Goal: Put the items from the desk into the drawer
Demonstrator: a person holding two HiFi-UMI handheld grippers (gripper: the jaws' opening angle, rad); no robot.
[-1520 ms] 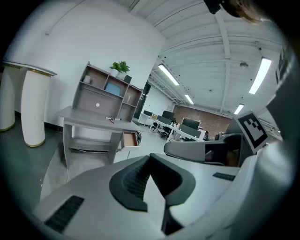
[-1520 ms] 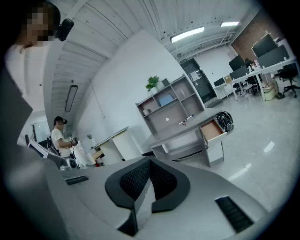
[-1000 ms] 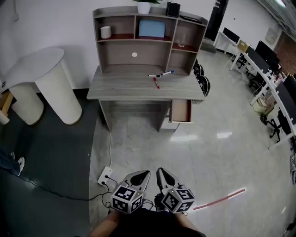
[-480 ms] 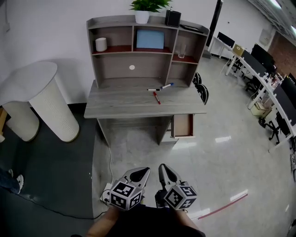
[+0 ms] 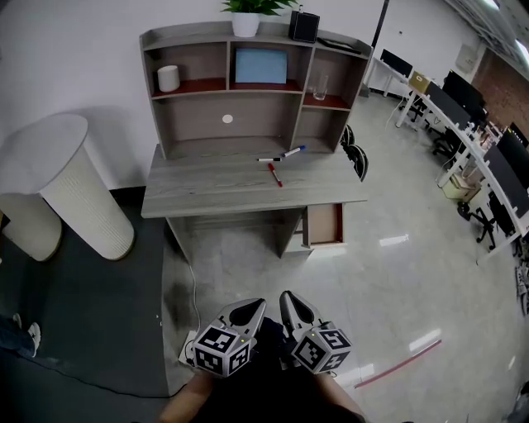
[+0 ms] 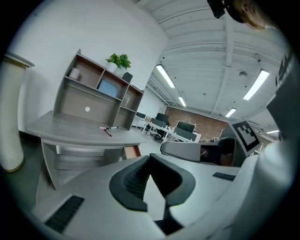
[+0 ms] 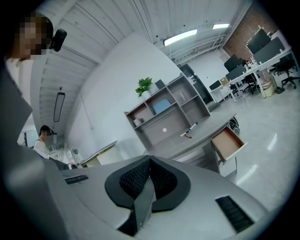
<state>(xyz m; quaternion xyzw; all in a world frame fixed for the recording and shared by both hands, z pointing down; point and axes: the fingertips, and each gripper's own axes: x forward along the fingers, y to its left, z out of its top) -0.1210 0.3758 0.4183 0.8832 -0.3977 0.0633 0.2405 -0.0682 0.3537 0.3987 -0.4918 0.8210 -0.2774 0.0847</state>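
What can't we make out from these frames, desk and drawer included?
- Drawer, rear part: head view, tucked under the desk top, so any contents there are unseen.
- Red pen and the pens behind it: too small in every view to tell type.
- Plant: head view, cut off by the top edge.

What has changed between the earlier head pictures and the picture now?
The person has walked toward the desk, which now looks larger and nearer in the head view. Nothing was taken hold of or let go. The left gripper and the right gripper stay shut and empty, low in front of the body. The pens lie as before on the desk, and the drawer is still open.
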